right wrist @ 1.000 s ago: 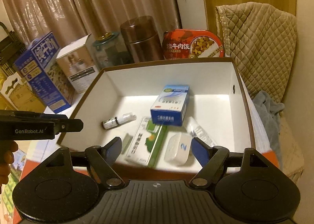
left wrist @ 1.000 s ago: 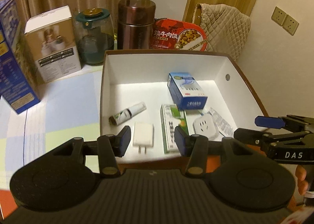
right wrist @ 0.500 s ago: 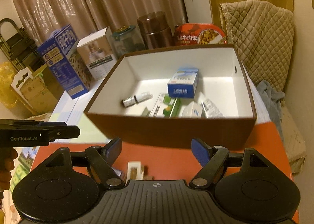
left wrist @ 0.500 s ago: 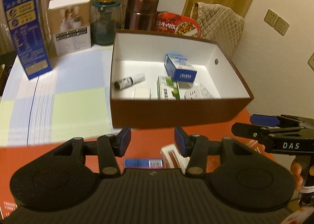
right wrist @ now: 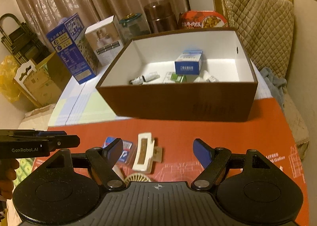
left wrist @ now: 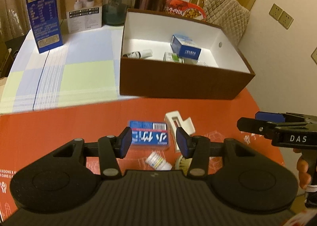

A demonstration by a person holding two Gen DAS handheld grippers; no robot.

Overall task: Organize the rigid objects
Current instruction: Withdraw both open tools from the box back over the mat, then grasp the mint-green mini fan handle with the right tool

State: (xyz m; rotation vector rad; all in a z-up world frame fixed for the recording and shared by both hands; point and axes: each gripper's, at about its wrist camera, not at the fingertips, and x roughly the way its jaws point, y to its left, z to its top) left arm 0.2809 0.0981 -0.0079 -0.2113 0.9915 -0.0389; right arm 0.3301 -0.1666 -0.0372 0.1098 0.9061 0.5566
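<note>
Left wrist view: blue box (left wrist: 150, 134) lies between the spread-apart left hand-held gripper (left wrist: 154, 143) fingers.

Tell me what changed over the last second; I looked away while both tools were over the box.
Both tools pulled back from over the brown box toward the near red surface. The left tool now frames a blue packet; the right tool sits open near a white clip-like item. Nothing was gripped or released. The box contents and the cartons behind look unchanged.
</note>
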